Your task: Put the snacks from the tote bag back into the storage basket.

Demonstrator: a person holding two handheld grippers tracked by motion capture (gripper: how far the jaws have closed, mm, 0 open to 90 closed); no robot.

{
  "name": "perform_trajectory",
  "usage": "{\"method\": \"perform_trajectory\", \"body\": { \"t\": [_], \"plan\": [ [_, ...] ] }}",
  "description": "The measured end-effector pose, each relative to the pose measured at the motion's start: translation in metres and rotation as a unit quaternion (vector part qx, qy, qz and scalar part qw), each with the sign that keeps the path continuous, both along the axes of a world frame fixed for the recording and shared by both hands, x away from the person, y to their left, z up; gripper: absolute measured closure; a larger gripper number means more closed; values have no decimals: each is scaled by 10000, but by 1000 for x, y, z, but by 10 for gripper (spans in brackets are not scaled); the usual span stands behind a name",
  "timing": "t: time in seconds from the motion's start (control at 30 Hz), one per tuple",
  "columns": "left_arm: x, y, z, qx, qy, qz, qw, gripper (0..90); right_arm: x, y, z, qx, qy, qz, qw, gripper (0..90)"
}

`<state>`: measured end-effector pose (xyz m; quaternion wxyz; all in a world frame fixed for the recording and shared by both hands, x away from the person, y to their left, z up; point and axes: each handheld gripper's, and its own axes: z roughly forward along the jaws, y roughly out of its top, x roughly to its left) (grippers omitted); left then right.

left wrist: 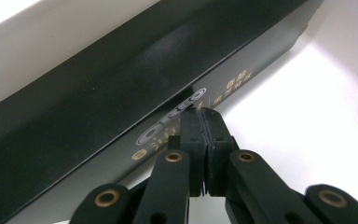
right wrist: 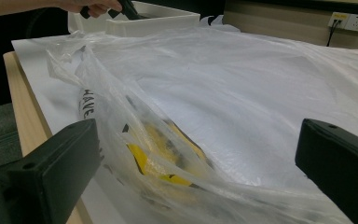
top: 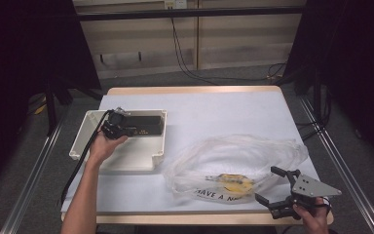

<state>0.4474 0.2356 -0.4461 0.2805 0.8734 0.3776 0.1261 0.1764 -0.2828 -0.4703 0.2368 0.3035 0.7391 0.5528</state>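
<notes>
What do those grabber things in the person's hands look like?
Both are black, with two jointed jaws each. The left gripper has flat black pads and brass-coloured rivets on its links, and a black cable trails from it. The right gripper has chunky black jaws and a grey three-cornered plate on top. The forearms are bare, with no sleeves.

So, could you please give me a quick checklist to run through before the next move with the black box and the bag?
1. Left gripper closed: ok, jaws pressed together at the black box.
2. Box actually pinched between the pads: cannot tell; the tips meet at its lower edge.
3. Box in the white tray: ok, it lies along the far wall.
4. Right gripper open: ok, jaws stand wide apart.
5. Plastic bag within reach: ok, it lies right before the right gripper.
6. Bag mouth open enough to take the box: cannot tell.
</notes>
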Motion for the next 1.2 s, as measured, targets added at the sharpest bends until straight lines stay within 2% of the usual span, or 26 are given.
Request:
{"method": "perform_trajectory", "body": {
  "t": [0.1,0.13,0.17,0.2,0.23,0.27,0.47,0.53,0.57,0.6,0.67,0.7,0.73,0.77,0.83,0.97,1.07,1.1,1.13,1.2],
  "plan": [
    [0,1,1,85,-45,-41,9999,888,0,0,0,-19,14,57,10000,0],
    [-1,0,0,4,-50,39,10000,887,0,1,0,-11,-20,-10,10000,0],
    [0,1,1,13,71,-38,10000,886,0,1,0,-5,-14,16,10000,0],
    [0,1,0,14,70,-62,10000,885,0,0,0,-19,25,81,10000,0],
    [-1,-1,-1,-5,-6,27,10000,884,0,0,0,-21,21,79,10000,0],
    [0,0,-1,16,3,-31,10000,880,0,0,0,-20,22,79,10000,0],
    [-2,0,1,76,89,-144,9998,805,0,0,1,-29,40,81,10000,0],
    [-5,1,2,33,43,-149,9999,769,0,0,1,3,7,19,10000,0],
    [-8,1,3,-39,-19,-32,10000,765,0,-1,0,3,10,30,10000,0],
    [-9,2,5,-37,15,-91,10000,741,0,0,0,16,8,11,10000,0],
    [-13,6,11,-33,-62,-171,9998,680,0,0,0,-13,4,7,10000,0],
    [-16,6,14,-47,-226,-100,9997,666,0,0,0,-11,5,-3,10000,0],
    [-19,8,17,-55,-257,-96,9996,634,1,0,0,-9,-2,30,10000,0],
    [-23,8,20,-134,-285,-74,9995,588,1,0,1,-23,21,73,10000,0],
    [-30,9,26,-72,-368,-183,9991,506,1,1,0,-7,4,24,10000,0],
    [-40,13,31,-88,-549,-184,9983,324,1,1,0,-12,6,10,10000,0],
    [-48,20,36,-202,-705,-102,9973,222,0,1,1,-13,3,8,10000,0],
    [-50,21,37,-297,-686,-90,9972,190,0,1,1,-12,4,2,10000,0],
    [-54,23,40,-384,-729,-60,9966,176,1,1,1,2,-8,26,10000,0],
    [-59,26,44,-409,-799,-63,9959,140,1,0,1,-2,-12,0,10000,0]
  ]
}}
